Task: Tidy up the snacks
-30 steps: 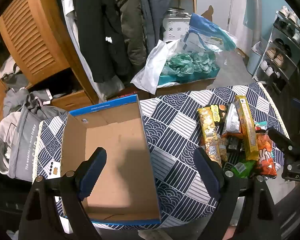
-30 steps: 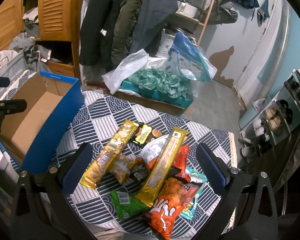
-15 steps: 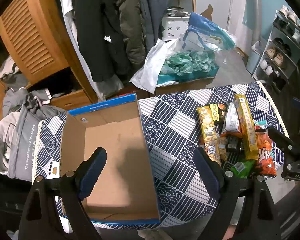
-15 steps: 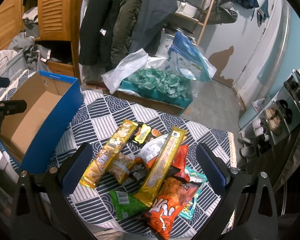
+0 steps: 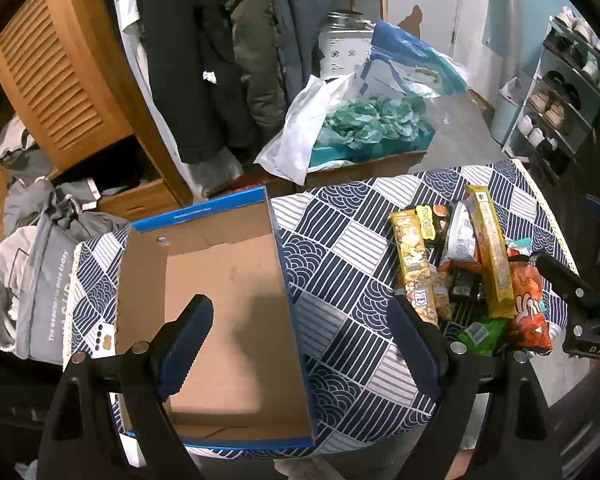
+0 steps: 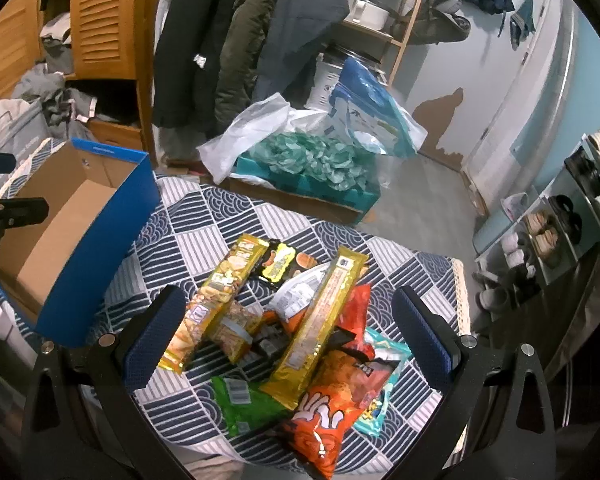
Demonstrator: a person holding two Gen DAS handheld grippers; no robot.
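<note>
Left wrist view looks down over the box at the counter's left end; right wrist view over the snacks. Both share these.

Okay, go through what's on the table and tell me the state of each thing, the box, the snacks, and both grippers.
Cardboard box: open, empty, upright on the patterned tablecloth.
Snack pile: loose, overlapping, none boxed.
Long yellow packet: lying across the others.
Orange chip bag: sealed, at the near edge.
Left gripper: open, above the box.
Right gripper: open, above the snacks.

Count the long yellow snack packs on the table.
2, both in the snack pile: one at its left edge nearest the blue box, one lying across the middle. More may be hidden underneath.
</note>
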